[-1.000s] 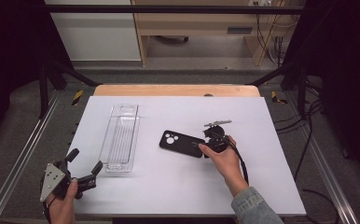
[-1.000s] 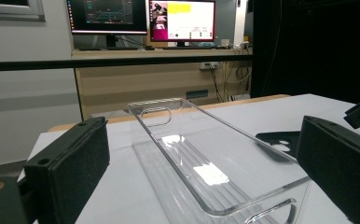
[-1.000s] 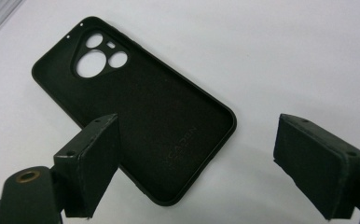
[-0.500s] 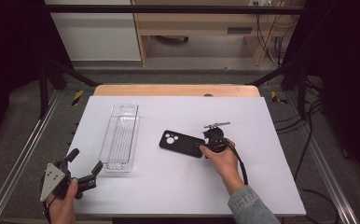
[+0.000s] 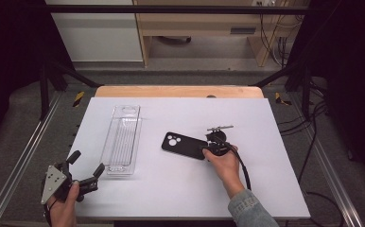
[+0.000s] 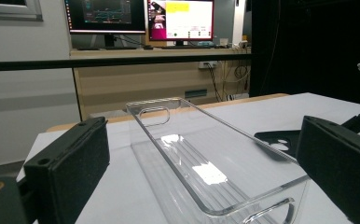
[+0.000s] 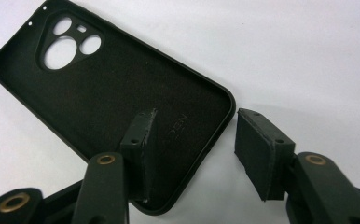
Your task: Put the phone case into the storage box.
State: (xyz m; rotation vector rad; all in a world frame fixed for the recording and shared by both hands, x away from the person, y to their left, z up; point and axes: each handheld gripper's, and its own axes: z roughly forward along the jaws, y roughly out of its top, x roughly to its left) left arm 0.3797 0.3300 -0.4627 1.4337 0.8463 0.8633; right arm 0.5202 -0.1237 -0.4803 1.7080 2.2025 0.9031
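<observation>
Black phone case (image 5: 185, 145) lying inside-up on the white desk (image 5: 171, 189), near the middle, camera cutouts toward the clear plastic tray (image 5: 122, 140) well apart on its left. Right hand-held gripper (image 5: 208, 150) at the case's near right corner: jaws partway in, just been closing, one pad (image 7: 138, 140) over the case's inner face, the other (image 7: 257, 149) just outside the rim, a gap visible, not yet pressing. Left hand-held gripper (image 5: 85, 166) at the desk's front left corner, jaws spread wide, nothing between, aimed along the tray just ahead.
</observation>
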